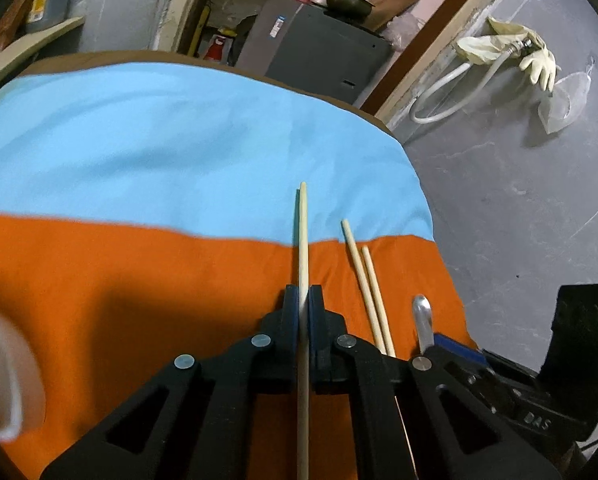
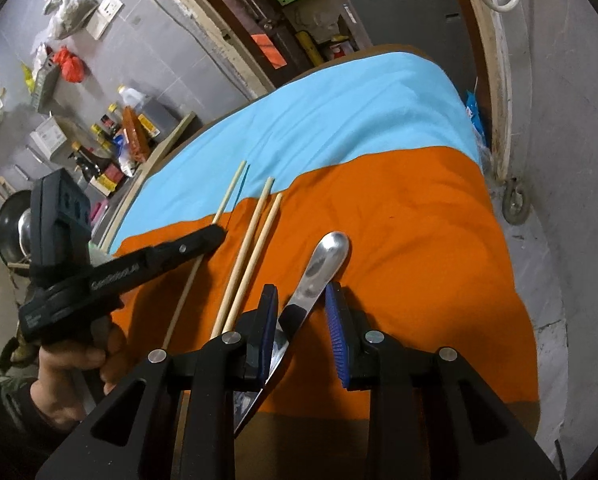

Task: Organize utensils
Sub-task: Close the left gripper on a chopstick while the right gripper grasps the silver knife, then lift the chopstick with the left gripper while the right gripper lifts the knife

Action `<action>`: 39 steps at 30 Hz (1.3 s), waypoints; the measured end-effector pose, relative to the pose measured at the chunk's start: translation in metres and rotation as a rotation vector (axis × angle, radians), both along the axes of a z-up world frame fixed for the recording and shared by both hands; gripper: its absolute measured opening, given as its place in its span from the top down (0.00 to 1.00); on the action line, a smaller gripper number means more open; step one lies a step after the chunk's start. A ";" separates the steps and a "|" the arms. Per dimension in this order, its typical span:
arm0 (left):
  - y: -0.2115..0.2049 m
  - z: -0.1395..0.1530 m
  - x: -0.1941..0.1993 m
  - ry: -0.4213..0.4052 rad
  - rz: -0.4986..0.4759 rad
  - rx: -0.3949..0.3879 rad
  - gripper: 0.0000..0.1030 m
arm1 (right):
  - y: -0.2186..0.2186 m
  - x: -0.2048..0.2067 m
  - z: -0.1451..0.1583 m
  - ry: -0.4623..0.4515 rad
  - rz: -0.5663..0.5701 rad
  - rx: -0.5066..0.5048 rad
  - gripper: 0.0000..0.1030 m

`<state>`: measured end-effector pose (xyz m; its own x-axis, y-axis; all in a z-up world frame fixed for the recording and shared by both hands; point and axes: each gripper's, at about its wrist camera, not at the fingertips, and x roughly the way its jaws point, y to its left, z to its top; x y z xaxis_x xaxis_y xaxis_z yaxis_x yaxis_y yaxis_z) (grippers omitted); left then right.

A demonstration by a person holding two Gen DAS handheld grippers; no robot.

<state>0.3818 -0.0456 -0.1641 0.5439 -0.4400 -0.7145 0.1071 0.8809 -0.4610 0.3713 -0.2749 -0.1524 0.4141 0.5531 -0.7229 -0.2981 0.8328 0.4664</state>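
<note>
The chopstick's [image 1: 303, 240] near end runs out of the left wrist view. The left tongs [image 1: 303, 304] pinch it, tip over the blue cloth [image 1: 139, 140]. The right tongs [image 2: 303, 312] stand wide apart around the spoon [image 2: 319, 264], whose handle passes under them, beside two chopsticks [image 2: 251, 248] on the orange cloth [image 2: 419, 240].

Cloth [image 2: 399, 208]: sky-blue and orange halves. Chopsticks [image 2: 251, 248]: pale wood. Spoon [image 2: 323, 260]: silver. Gripper pads [image 2: 335, 328]: ribbed blue.
</note>
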 end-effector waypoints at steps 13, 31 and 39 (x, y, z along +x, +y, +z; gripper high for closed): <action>0.011 0.008 -0.032 0.013 0.025 0.012 0.98 | 0.031 0.000 0.009 -0.002 0.030 -0.072 0.94; 0.010 0.006 -0.032 0.033 0.009 0.004 0.98 | 0.049 -0.004 0.010 0.021 0.046 -0.135 0.95; 0.010 0.006 -0.032 0.034 0.008 0.003 0.98 | 0.055 -0.006 0.008 0.041 0.070 -0.160 0.94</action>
<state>0.3495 -0.0360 -0.1584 0.5230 -0.4335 -0.7338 0.0846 0.8831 -0.4615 0.3657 -0.2194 -0.1446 0.3467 0.4559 -0.8197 -0.3418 0.8752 0.3422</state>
